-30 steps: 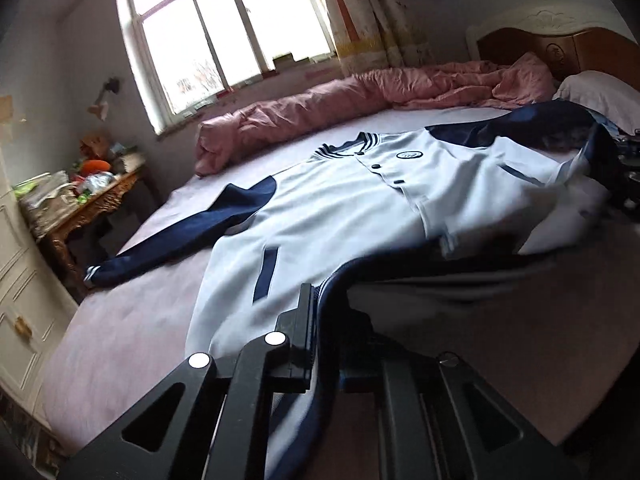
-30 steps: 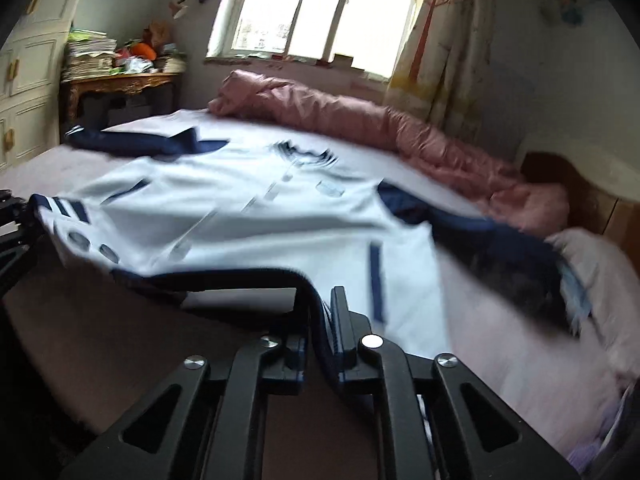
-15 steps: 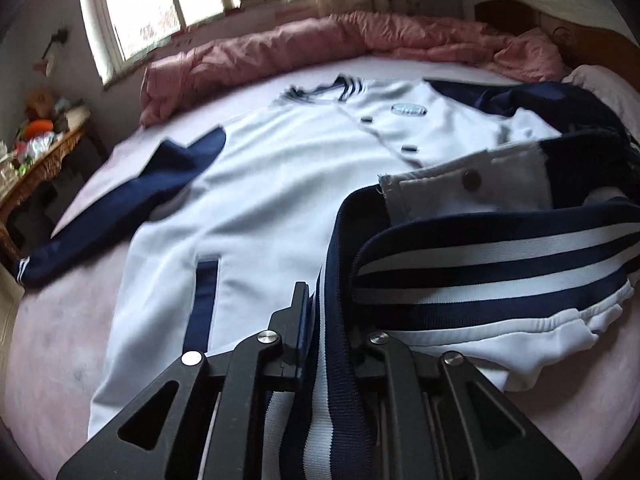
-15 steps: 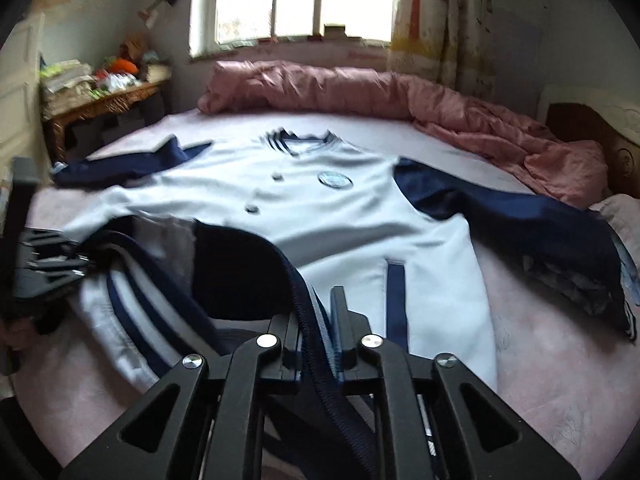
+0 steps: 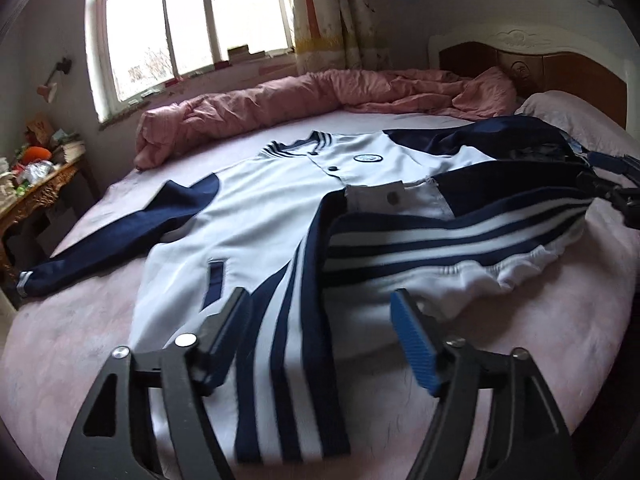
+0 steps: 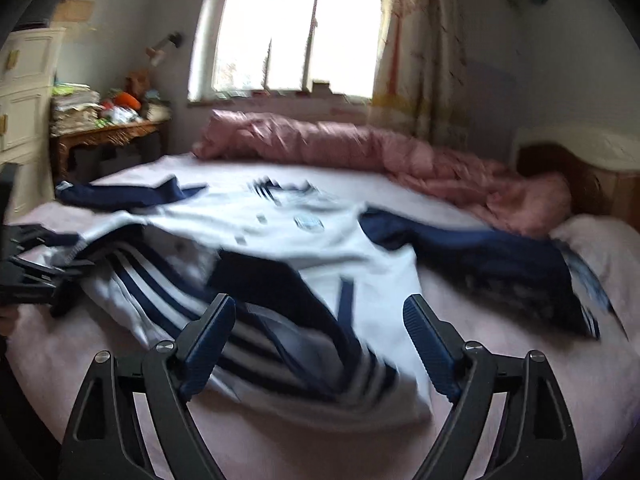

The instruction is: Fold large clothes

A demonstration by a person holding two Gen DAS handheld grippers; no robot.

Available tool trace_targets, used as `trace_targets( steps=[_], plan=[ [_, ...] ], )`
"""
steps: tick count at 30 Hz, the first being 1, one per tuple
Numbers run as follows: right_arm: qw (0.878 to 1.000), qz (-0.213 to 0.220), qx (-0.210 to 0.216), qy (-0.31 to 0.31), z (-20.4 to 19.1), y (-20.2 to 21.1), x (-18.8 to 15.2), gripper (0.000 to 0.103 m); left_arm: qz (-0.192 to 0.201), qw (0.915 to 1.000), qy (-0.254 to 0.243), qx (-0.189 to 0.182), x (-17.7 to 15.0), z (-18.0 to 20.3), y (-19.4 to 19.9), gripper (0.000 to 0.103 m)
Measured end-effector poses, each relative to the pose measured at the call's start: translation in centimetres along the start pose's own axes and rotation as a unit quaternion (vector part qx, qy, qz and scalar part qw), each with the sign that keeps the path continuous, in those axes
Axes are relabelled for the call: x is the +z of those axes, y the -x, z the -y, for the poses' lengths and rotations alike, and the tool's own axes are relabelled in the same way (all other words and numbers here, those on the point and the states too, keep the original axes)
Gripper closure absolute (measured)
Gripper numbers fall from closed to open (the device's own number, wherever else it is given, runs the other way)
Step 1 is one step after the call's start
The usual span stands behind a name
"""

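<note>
A white and navy button-front jacket (image 5: pixel 280 216) lies spread on a pink-sheeted bed (image 5: pixel 80 320), its striped hem folded upward. Both the left hand-held gripper (image 5: pixel 320 328) and right hand-held gripper (image 6: pixel 316 332) have just opened, jaws wide, the hem lying loose between them.

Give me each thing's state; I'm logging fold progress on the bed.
jacket: front up, striped hem folded up over its lower body.
left sleeve: spread out sideways, unfolded.
left gripper: open, jaws just opened, hem lying loose between them.
right gripper: open, jaws just opened, hem released.
quilt: bunched under the window.
</note>
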State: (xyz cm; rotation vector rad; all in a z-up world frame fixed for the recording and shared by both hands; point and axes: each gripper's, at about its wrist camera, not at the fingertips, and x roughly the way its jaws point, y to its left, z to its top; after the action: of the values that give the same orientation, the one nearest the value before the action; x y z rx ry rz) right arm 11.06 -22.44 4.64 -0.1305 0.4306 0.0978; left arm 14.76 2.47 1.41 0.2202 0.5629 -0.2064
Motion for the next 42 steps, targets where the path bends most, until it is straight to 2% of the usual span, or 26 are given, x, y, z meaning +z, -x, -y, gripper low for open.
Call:
trace_targets(
  steps=[2, 4, 6, 8, 9, 10, 12, 14, 17, 20, 21, 23, 24, 25, 27, 28, 31, 33, 36, 39, 41, 42],
  plan=[
    [1.000, -0.014, -0.025, 0.007, 0.2, -0.1, -1.1, 0.016, 0.004, 1.0000, 0.003, 0.007, -1.0, -0.3, 1.0, 0.020],
    [0.999, -0.019, -0.025, 0.018, 0.3, -0.1, -1.9, 0.016, 0.005, 0.9998, 0.002, 0.017, -1.8, -1.0, 1.3, 0.009],
    [0.999, -0.028, -0.022, 0.024, 0.2, -0.2, -2.4, 0.016, 0.002, 0.9992, 0.004, 0.039, -2.3, -1.9, 1.5, 0.009],
    [0.998, -0.045, -0.015, 0.044, -0.1, -0.9, -2.9, 0.040, 0.007, 0.9992, 0.012, 0.039, -2.6, -2.7, 2.1, 0.009],
    [0.997, -0.049, -0.028, 0.055, -0.2, -1.4, -2.9, 0.064, 0.013, 0.9993, 0.013, 0.034, -2.8, -2.9, 2.5, 0.009],
    [0.996, -0.053, -0.040, 0.059, -0.2, -1.9, -2.9, 0.074, 0.017, 0.9993, 0.011, 0.032, -3.0, -2.9, 2.9, 0.009],
    [0.997, -0.064, -0.026, 0.046, 0.1, -3.1, -2.6, 0.089, 0.017, 0.9995, -0.001, 0.028, -3.8, -2.7, 3.3, 0.008],
    [0.997, -0.064, -0.036, 0.038, 0.0, -3.9, -1.7, 0.092, 0.004, 0.9996, -0.018, 0.021, -4.8, -2.2, 3.3, 0.007],
    [0.996, -0.067, -0.050, 0.028, 0.5, -5.7, 0.2, 0.095, -0.026, 0.9966, -0.077, -0.011, -6.1, -0.7, 2.5, 0.006],
    [0.996, -0.070, -0.054, 0.013, 1.1, -7.6, 1.9, 0.095, -0.035, 0.9916, -0.115, 0.048, -6.6, 0.3, 1.0, 0.005],
    [0.996, -0.066, -0.054, 0.009, 1.2, -7.9, 2.2, 0.095, -0.038, 0.9909, -0.113, 0.063, -6.6, 0.1, 0.5, 0.004],
    [0.997, -0.059, -0.053, 0.003, 1.3, -8.3, 2.6, 0.095, -0.033, 0.9926, -0.086, 0.079, -6.0, -0.7, 0.1, 0.010],
    [0.997, -0.056, -0.052, 0.000, 1.3, -8.3, 2.5, 0.095, -0.026, 0.9932, -0.075, 0.086, -5.6, -1.1, 0.0, 0.032],
    [0.997, -0.054, -0.052, -0.001, 1.4, -8.2, 2.3, 0.095, -0.024, 0.9928, -0.073, 0.092, -5.4, -1.3, -0.2, 0.064],
    [0.997, -0.047, -0.053, -0.003, 1.5, -7.9, 2.2, 0.095, -0.012, 0.9880, -0.076, 0.134, -4.8, -1.5, -0.6, 0.085],
    [0.998, -0.042, -0.052, -0.002, 1.6, -7.7, 2.2, 0.095, 0.000, 0.9865, -0.074, 0.146, -4.5, -1.8, -0.4, 0.089],
    [0.999, -0.015, -0.050, 0.002, 1.6, -6.6, 2.5, 0.096, 0.053, 0.9892, -0.021, 0.135, -2.3, -3.8, 2.1, 0.090],
    [0.999, 0.004, -0.054, 0.005, 1.5, -5.9, 3.0, 0.096, 0.055, 0.9912, 0.018, 0.119, -0.4, -5.8, 2.3, 0.090],
    [0.998, -0.001, -0.061, -0.004, 1.6, -7.1, 3.5, 0.096, -0.010, 0.9936, 0.089, 0.069, 1.5, -9.6, -1.2, 0.090],
    [0.996, -0.045, -0.075, 0.010, 1.0, -10.6, 3.0, 0.096, -0.056, 0.9907, 0.093, 0.082, 1.2, -11.2, -5.6, 0.090],
    [0.995, -0.079, -0.065, 0.012, 0.8, -12.6, 2.6, 0.096, -0.071, 0.9885, 0.108, 0.079, 0.1, -11.9, -7.0, 0.084],
    [0.995, -0.082, -0.061, 0.005, 1.0, -12.8, 2.4, 0.096, -0.070, 0.9880, 0.117, 0.072, -0.3, -12.1, -7.2, 0.078]
  ],
)
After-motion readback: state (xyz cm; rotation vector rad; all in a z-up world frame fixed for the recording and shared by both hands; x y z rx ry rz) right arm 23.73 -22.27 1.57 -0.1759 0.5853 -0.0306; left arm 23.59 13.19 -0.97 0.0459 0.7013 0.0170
